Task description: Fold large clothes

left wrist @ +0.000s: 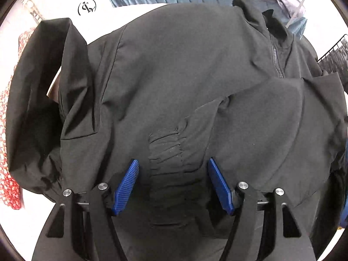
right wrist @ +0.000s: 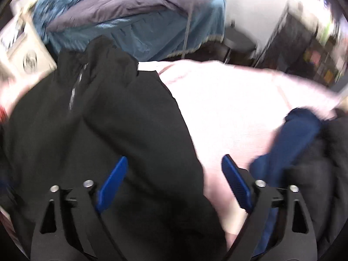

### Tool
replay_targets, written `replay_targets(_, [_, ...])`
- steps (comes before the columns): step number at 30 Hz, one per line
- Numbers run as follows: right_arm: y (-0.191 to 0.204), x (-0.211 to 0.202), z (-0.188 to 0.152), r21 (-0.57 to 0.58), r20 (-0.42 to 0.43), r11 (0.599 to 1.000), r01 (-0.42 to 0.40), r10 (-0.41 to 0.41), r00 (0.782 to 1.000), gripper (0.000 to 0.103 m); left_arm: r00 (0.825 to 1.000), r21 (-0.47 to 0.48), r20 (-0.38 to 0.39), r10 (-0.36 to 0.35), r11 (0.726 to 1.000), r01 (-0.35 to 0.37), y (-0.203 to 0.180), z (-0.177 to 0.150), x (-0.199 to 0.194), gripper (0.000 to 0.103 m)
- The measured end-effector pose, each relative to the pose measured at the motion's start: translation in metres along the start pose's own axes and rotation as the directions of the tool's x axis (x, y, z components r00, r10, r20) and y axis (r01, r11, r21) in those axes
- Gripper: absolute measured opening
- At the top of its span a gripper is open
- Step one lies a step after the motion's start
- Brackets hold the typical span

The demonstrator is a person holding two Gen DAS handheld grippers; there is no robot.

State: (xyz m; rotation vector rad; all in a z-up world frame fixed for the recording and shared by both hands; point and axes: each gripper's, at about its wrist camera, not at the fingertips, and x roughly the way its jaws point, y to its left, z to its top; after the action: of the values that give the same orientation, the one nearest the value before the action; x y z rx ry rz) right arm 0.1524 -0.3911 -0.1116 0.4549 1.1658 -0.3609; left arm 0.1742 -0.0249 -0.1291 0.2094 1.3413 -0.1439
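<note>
Left gripper point(left wrist: 173, 163) pointed down over the black jacket point(left wrist: 174, 76), jaws spread apart, blue pads point(left wrist: 126, 187) clear of the cloth; the elastic cuff point(left wrist: 167, 145) of a folded-in sleeve lay just ahead, between them. Jacket spread on the white table point(left wrist: 93, 19), collar and zipper point(left wrist: 276, 61) farther ahead to the right. Right gripper point(right wrist: 175, 163) also released, nothing pinched; the jacket's edge ran beneath it, a pink garment point(right wrist: 228, 113) ahead right. View blurred.

My left gripper point(left wrist: 173, 163) points steeply down, jaws apart; my right gripper point(right wrist: 174, 159) likewise, gripping nothing.
</note>
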Motion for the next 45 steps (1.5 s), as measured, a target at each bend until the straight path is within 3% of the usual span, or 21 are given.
replay_targets(3, [-0.004, 0.026, 0.010, 0.116, -0.090, 0.988, -0.098, 0.109, 0.990, 0.066, 1.000, -0.002, -0.020, -0.003, 1.000, 0.003, -0.004, 0.004, 0.006, 0.068])
replay_targets(6, [0.006, 0.046, 0.013, 0.000, -0.176, 0.999, -0.052, 0.051, 0.983, 0.021, 0.999, -0.002, -0.042, -0.006, 1.000, 0.006, -0.006, 0.007, 0.016, 0.069])
replay_targets(7, [0.009, 0.043, 0.012, -0.046, -0.159, 0.998, -0.038, 0.030, 0.987, 0.012, 0.999, 0.009, -0.045, -0.002, 1.000, 0.003, -0.008, 0.009, 0.018, 0.069])
replay_targets(8, [0.006, 0.038, 0.010, -0.050, -0.134, 0.998, -0.030, 0.023, 0.991, 0.010, 0.999, 0.019, -0.043, -0.003, 1.000, 0.003, -0.010, 0.011, 0.018, 0.068])
replay_targets(10, [-0.013, 0.017, 0.014, 0.021, -0.040, 0.999, 0.050, -0.049, 0.998, 0.005, 1.000, 0.056, -0.024, -0.013, 0.998, 0.014, -0.023, 0.020, 0.018, 0.067])
replay_targets(13, [-0.044, 0.000, 0.021, 0.171, 0.031, 0.977, 0.130, -0.137, 0.990, 0.004, 0.998, 0.127, -0.008, -0.055, 0.990, 0.056, -0.055, 0.037, 0.019, 0.067])
replay_targets(18, [-0.097, -0.021, 0.025, 0.352, 0.053, 0.890, 0.289, -0.327, 0.944, 0.004, 0.999, 0.294, 0.021, 0.047, 0.955, -0.051, -0.112, 0.054, 0.029, 0.065])
replay_targets(21, [-0.108, -0.023, 0.030, 0.352, 0.049, 0.922, 0.161, -0.190, 0.981, 0.007, 0.996, 0.274, 0.004, 0.085, 0.958, -0.083, -0.115, 0.065, 0.040, 0.065])
replay_targets(23, [-0.104, -0.027, 0.037, 0.321, 0.071, 0.940, 0.113, -0.143, 0.987, 0.022, 0.997, 0.231, -0.007, 0.081, 0.970, -0.077, -0.115, 0.070, 0.043, 0.065])
replay_targets(24, [-0.101, -0.032, 0.042, 0.312, 0.102, 0.946, 0.090, -0.128, 0.987, 0.060, 0.996, 0.213, -0.011, 0.089, 0.973, -0.085, -0.111, 0.070, 0.043, 0.065])
replay_targets(25, [-0.099, -0.035, 0.046, 0.305, 0.124, 0.950, 0.063, -0.105, 0.987, 0.082, 0.995, 0.198, -0.020, 0.101, 0.976, -0.095, -0.105, 0.070, 0.044, 0.065])
replay_targets(30, [-0.040, -0.014, 0.093, 0.111, 0.032, 0.994, -0.005, 0.001, 0.999, 0.082, 0.995, 0.183, -0.040, 0.094, 0.979, -0.086, -0.095, 0.078, 0.048, 0.065])
replay_targets(32, [-0.004, 0.012, 0.105, -0.007, -0.095, 1.000, 0.020, -0.020, 0.995, 0.082, 0.994, 0.189, -0.045, 0.102, 0.978, -0.092, -0.091, 0.079, 0.046, 0.065])
replay_targets(33, [0.009, 0.025, 0.105, -0.050, -0.147, 0.997, 0.058, -0.065, 0.987, 0.076, 0.993, 0.188, -0.048, 0.105, 0.978, -0.094, -0.092, 0.082, 0.047, 0.065])
replay_targets(35, [0.024, 0.052, 0.102, -0.132, -0.240, 0.973, 0.189, -0.217, 0.946, 0.054, 0.993, 0.189, -0.052, 0.109, 0.977, -0.098, -0.096, 0.072, 0.045, 0.065])
replay_targets(36, [0.023, 0.062, 0.099, -0.144, -0.279, 0.965, 0.221, -0.253, 0.926, 0.028, 0.993, 0.192, -0.054, 0.109, 0.977, -0.097, -0.096, 0.074, 0.045, 0.065])
replay_targets(37, [0.016, 0.068, 0.097, -0.122, -0.299, 0.970, 0.212, -0.240, 0.924, 0.009, 0.993, 0.192, -0.053, 0.108, 0.977, -0.096, -0.096, 0.063, 0.043, 0.065])
replay_targets(40, [-0.017, 0.056, 0.108, -0.036, -0.209, 0.944, 0.329, -0.329, 0.921, 0.005, 0.998, 0.205, -0.037, 0.042, 0.978, -0.034, -0.103, 0.055, 0.037, 0.065])
replay_targets(41, [-0.042, 0.049, 0.114, 0.054, -0.184, 0.932, 0.359, -0.344, 0.921, 0.005, 0.999, 0.224, -0.029, 0.031, 0.974, -0.024, -0.116, 0.051, 0.033, 0.065])
replay_targets(43, [-0.068, 0.054, 0.115, 0.184, -0.233, 0.943, 0.277, -0.232, 0.944, 0.005, 0.995, 0.290, -0.009, 0.097, 0.953, -0.090, -0.134, 0.055, 0.035, 0.064])
replay_targets(45, [-0.072, 0.055, 0.116, 0.174, -0.232, 0.951, 0.255, -0.212, 0.949, 0.005, 0.990, 0.329, 0.015, 0.139, 0.935, -0.137, -0.148, 0.058, 0.041, 0.063])
